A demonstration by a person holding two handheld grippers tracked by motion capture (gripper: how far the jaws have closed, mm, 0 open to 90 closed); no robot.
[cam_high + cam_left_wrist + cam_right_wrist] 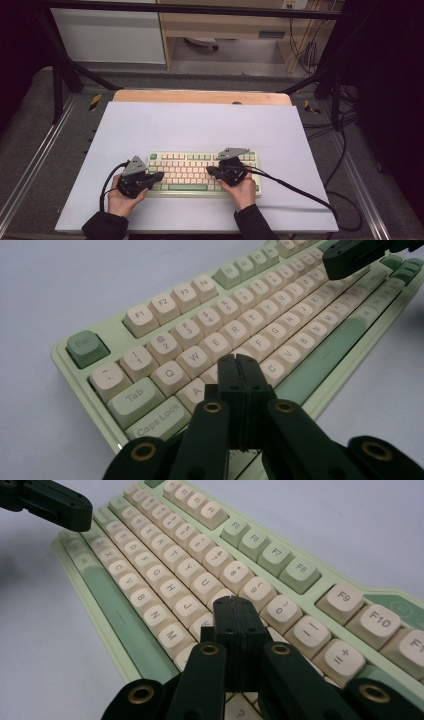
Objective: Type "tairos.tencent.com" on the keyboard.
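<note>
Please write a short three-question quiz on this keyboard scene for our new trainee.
1. True or false: both grippers are shut.
2. Over which part of the keyboard is the left gripper: A) the letter keys beside Caps Lock, B) the function row, C) the Esc key?
3. What lies under the keyboard?

Key:
1. True; the right gripper is shut too, with nothing between the jaws.
2. A.
3. A white sheet.

A pale green rectangular keyboard with cream keycaps (192, 172) lies on a white sheet covering the wooden bench (200, 96). The left black tongs (155, 177), jaws together, hover over the keyboard's left end. The right black tongs (211, 171), also closed, point leftward above its right half.
</note>
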